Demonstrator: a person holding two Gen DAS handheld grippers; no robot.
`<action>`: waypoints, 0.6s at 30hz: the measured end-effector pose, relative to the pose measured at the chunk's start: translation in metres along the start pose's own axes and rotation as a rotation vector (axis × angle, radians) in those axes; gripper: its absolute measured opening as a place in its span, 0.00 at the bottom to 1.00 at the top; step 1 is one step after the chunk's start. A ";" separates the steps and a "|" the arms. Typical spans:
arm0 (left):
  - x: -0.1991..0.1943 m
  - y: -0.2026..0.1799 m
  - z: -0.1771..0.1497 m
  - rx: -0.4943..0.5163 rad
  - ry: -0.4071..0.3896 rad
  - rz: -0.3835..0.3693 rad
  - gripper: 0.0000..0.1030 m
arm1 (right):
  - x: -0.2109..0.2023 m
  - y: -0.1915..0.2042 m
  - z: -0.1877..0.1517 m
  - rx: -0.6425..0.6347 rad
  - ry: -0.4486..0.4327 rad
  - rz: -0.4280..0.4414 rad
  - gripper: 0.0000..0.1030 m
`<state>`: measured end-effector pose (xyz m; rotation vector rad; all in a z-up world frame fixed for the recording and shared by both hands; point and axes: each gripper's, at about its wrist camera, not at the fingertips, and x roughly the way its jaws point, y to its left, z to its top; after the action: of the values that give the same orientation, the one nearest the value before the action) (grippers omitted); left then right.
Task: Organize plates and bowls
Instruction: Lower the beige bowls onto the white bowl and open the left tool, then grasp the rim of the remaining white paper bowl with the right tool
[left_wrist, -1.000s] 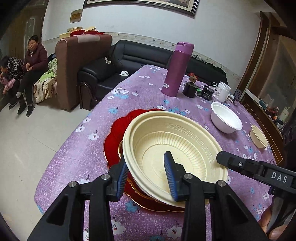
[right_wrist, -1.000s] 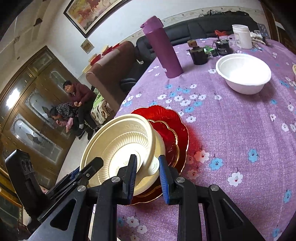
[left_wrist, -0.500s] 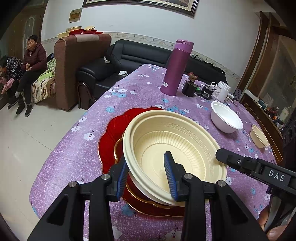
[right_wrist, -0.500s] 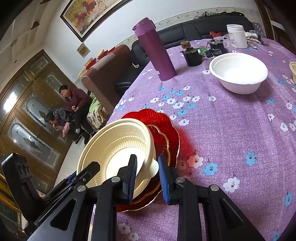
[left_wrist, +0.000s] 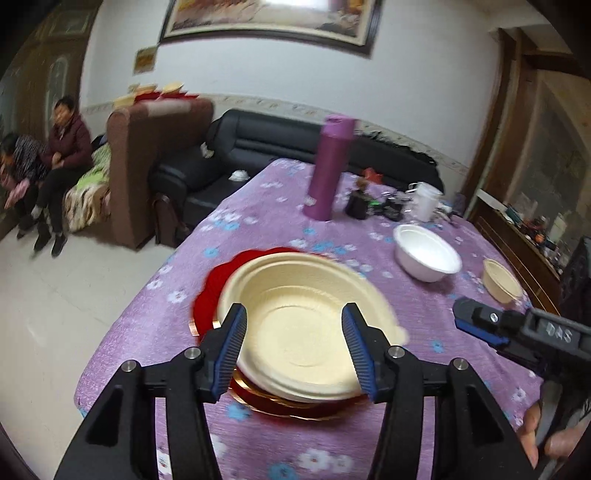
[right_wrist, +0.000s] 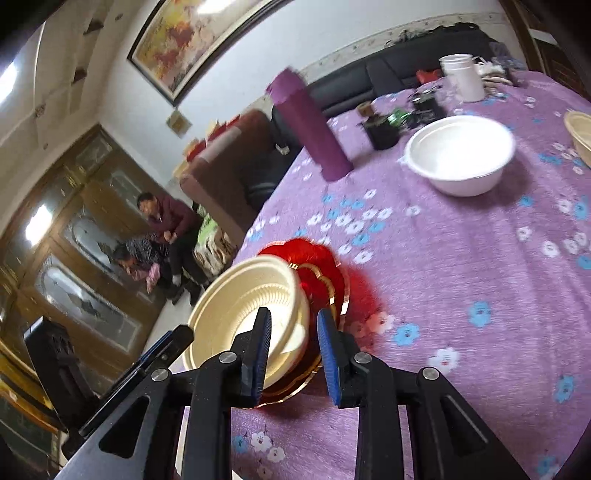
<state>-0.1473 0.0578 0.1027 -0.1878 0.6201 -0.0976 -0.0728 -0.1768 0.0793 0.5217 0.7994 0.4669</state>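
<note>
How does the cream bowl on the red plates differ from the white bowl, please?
The cream bowl is wide and shallow with a ribbed wall; the white bowl is narrower, deeper and smooth. The cream bowl sits stacked on red plates; the white bowl stands alone on the cloth. Both are upright and empty.

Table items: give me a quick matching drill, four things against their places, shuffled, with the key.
Things:
1. cream bowl
2. white bowl
3. purple flask
4. small cream bowl

Places:
A. upright near the table's far end
B. stacked on the red plates
C. by the table's right edge
D. alone on the cloth, between the flask and the small bowl

Pairs: 1-B, 2-D, 3-A, 4-C
</note>
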 end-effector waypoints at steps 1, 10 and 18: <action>-0.003 -0.008 0.000 0.016 -0.006 -0.011 0.54 | -0.009 -0.008 0.002 0.019 -0.017 -0.004 0.35; 0.023 -0.121 -0.036 0.240 0.107 -0.180 0.64 | -0.069 -0.077 0.013 0.148 -0.145 -0.089 0.36; 0.101 -0.176 -0.062 0.336 0.249 -0.161 0.64 | -0.092 -0.136 0.039 0.257 -0.176 -0.162 0.36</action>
<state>-0.1081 -0.1380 0.0321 0.1027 0.8255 -0.3822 -0.0730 -0.3455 0.0708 0.7202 0.7287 0.1656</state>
